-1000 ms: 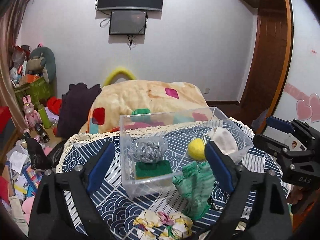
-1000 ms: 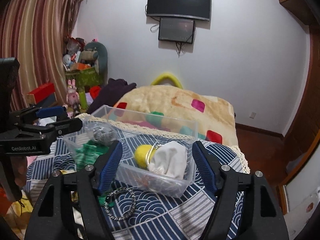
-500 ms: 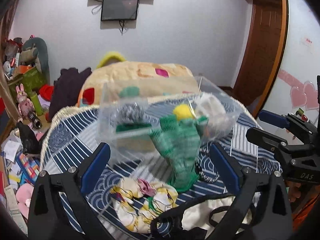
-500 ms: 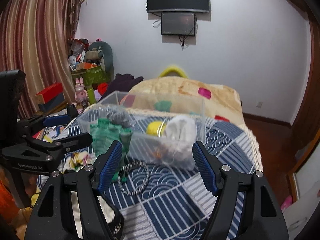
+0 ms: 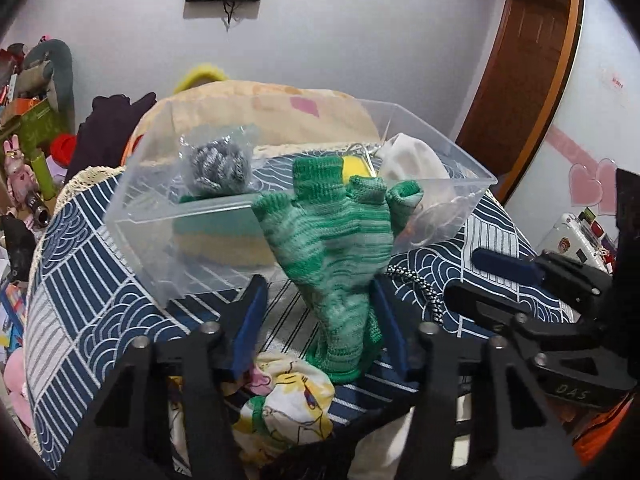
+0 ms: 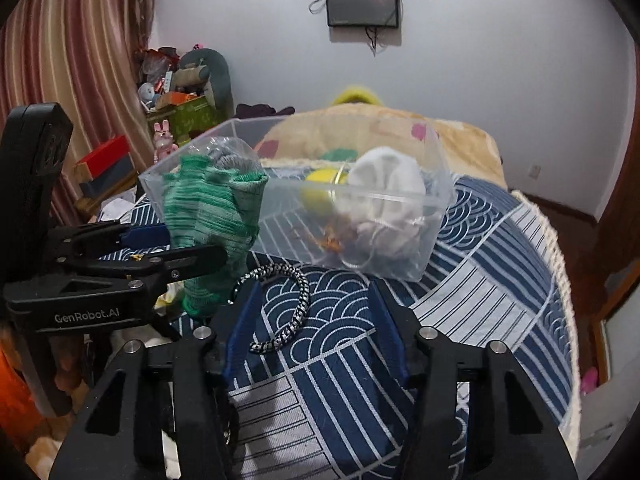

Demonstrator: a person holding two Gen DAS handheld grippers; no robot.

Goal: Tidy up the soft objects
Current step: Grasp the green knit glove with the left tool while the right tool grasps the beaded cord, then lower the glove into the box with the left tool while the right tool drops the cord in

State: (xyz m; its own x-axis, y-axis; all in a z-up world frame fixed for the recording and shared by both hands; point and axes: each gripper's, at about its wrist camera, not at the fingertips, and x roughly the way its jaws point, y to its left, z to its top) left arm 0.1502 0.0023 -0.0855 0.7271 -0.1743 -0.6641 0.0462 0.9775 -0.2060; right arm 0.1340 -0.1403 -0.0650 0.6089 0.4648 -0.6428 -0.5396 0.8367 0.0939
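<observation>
A green knit glove [image 5: 332, 248] leans against the front wall of a clear plastic bin [image 5: 136, 216]. My left gripper [image 5: 320, 312] has its jaws around the glove's cuff, still with a gap on the left side. In the right wrist view the left gripper's fingers [image 6: 188, 256] flank the glove [image 6: 212, 216]. The bin [image 6: 432, 216] holds a silver scourer [image 5: 216, 164], a green-topped sponge [image 5: 216, 236], a yellow ball [image 5: 354, 166] and a white pouch [image 6: 384, 196]. My right gripper [image 6: 316, 320] is open and empty over a braided cord loop [image 6: 288, 312].
A floral cloth [image 5: 280, 412] lies on the blue patterned tablecloth [image 6: 500, 280] below the glove. My right gripper shows at the right of the left wrist view [image 5: 508, 280]. A bed with a beige blanket [image 5: 256, 100] lies behind; clutter fills the left.
My left gripper has moved forward and narrowed around the glove's cuff. The right gripper has come lower and closer over the cord loop, jaws somewhat narrower.
</observation>
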